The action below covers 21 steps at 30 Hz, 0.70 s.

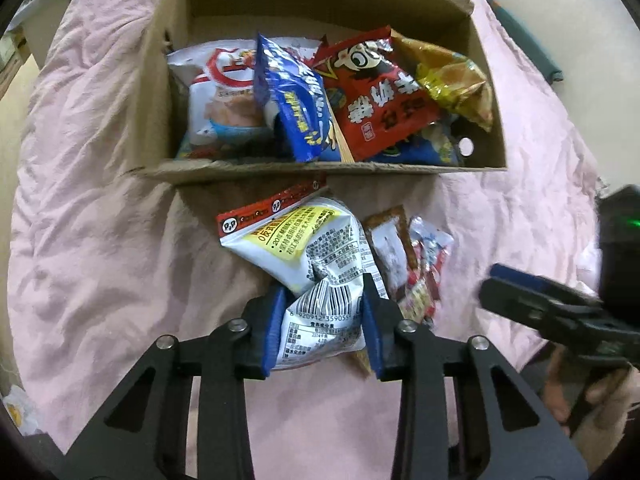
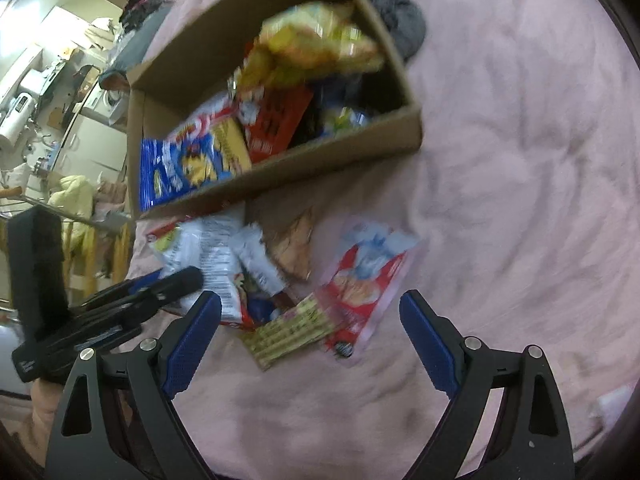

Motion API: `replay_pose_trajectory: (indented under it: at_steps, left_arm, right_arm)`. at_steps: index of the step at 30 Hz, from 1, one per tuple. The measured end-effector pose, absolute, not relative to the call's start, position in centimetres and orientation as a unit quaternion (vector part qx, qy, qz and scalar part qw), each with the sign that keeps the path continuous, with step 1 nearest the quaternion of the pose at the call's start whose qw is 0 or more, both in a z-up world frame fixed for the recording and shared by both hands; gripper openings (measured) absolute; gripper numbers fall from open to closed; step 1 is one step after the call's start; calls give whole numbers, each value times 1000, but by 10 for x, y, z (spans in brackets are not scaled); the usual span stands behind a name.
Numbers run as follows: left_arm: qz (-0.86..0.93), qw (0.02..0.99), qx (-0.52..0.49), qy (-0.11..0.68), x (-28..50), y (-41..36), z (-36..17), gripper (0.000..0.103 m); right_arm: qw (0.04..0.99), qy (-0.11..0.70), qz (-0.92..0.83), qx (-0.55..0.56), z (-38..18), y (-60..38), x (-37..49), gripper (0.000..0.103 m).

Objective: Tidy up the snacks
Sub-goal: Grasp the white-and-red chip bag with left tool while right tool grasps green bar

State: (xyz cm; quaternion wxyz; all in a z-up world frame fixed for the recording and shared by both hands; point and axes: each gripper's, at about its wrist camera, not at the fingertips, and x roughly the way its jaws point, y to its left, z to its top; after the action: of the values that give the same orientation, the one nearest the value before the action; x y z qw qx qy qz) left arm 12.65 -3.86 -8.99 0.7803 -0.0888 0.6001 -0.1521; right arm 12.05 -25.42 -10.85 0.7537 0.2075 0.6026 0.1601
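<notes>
The left gripper point(image 1: 322, 320) is clamped on the white snack bag point(image 1: 316, 264); lift it clear (crinkly, may slip) into the far cardboard box point(image 1: 320, 168); the right gripper point(image 2: 310, 334) hangs with jaws apart above the red packet point(image 2: 368, 280).

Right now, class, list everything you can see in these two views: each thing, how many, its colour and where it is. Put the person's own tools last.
Cardboard box: one, brown, open, on the bedcover beyond the loose packets.
Snack packets in the box: at least five, white, blue, red, yellow, piled together.
White snack bag: one, white with yellow label and red top, in front of the box, pinched at its near end.
Loose packets: about three, brown, red-and-white and yellow, on the bedcover beside the white bag.
Bedcover: one, pink, wrinkled, under everything.
Left tool: one, black with blue pads, closed on the white snack bag.
Right tool: one, black with blue pads, open, over the loose packets.
</notes>
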Motion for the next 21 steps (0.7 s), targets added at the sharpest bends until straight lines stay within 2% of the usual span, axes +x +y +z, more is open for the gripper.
replay_pose_trajectory:
  at_steps: [2, 3, 6, 7, 16, 21]
  left_arm:
    - [-148, 782, -92, 599, 121, -29, -84, 31]
    - [-144, 783, -96, 598, 118, -28, -83, 31]
    - [-135, 788, -106, 592, 108, -14, -77, 30]
    - [-133, 789, -106, 590, 104, -15, -75, 30]
    - [-115, 801, -111, 577, 103, 9, -71, 30]
    - [-111, 802, -111, 576, 100, 18, -72, 30]
  right_arm:
    - [733, 626, 157, 214, -121, -249, 120, 90]
    - [723, 636, 158, 220, -127, -247, 119, 78]
    - [690, 661, 159, 249, -145, -238, 117, 61]
    - [686, 664, 159, 251, -148, -235, 117, 58]
    - [687, 680, 119, 226, -164, -208, 121, 57]
    - [698, 675, 130, 202, -159, -205, 115, 40]
